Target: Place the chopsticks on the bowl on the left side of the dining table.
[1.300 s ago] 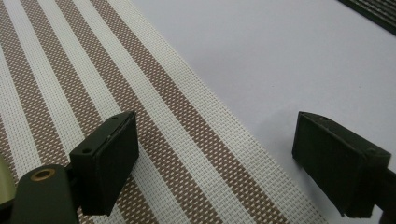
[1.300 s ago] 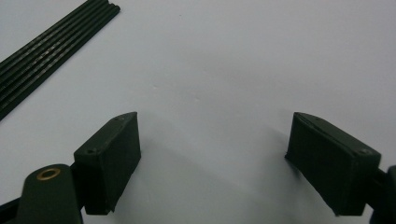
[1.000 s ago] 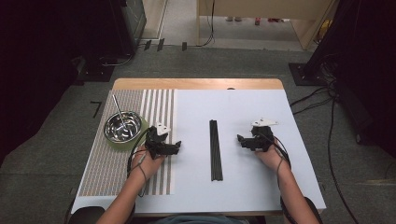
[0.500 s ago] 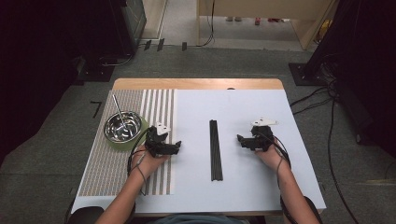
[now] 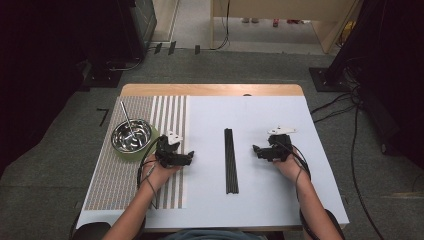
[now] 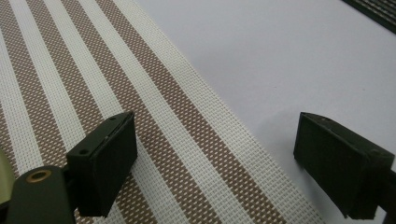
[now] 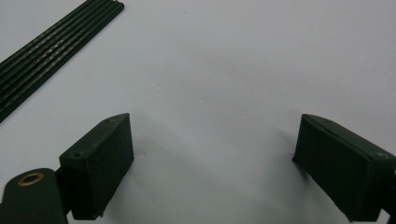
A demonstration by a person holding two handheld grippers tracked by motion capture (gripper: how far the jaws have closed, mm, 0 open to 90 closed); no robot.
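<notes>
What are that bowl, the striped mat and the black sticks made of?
Bowl: probably polished steel, mirror-bright with reflections. Mat: woven, likely vinyl or fabric; the mesh weave shows. Sticks: matte black, plastic or lacquered wood; cannot tell which.

My jaws are matt black plastic. Placemat (image 6: pixel 154 126) is coarse woven cloth, table sheet (image 7: pixel 243 70) smooth matt white, bowl (image 5: pixel 132 135) glossy metal, black strips (image 5: pixel 230 160) ribbed, slightly shiny
</notes>
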